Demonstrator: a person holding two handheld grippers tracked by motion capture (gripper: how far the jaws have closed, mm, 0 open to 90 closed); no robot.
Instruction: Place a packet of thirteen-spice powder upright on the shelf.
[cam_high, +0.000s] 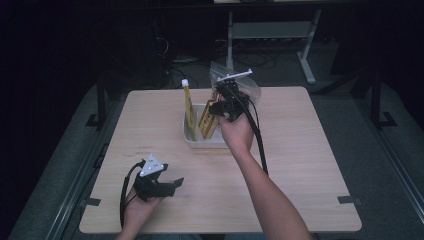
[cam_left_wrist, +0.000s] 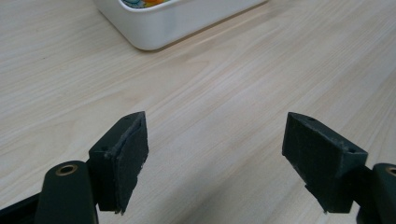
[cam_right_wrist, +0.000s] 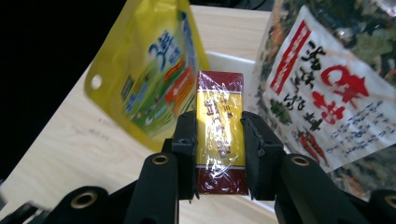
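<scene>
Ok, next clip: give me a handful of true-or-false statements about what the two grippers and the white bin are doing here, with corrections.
1. The right gripper is closed on a maroon-and-yellow box. True.
2. The left gripper holds the yellow pouch. False: its jaws stand wide apart over bare table, with nothing between them.
3. The yellow pouch stands upright in the white bin. True.
4. The white bin sits at the table's near edge by the person's left hand. False: it sits further out toward the middle, by the right gripper.
5. A clear bag with red-and-white label shows beside the box in the right gripper view. True.
</scene>
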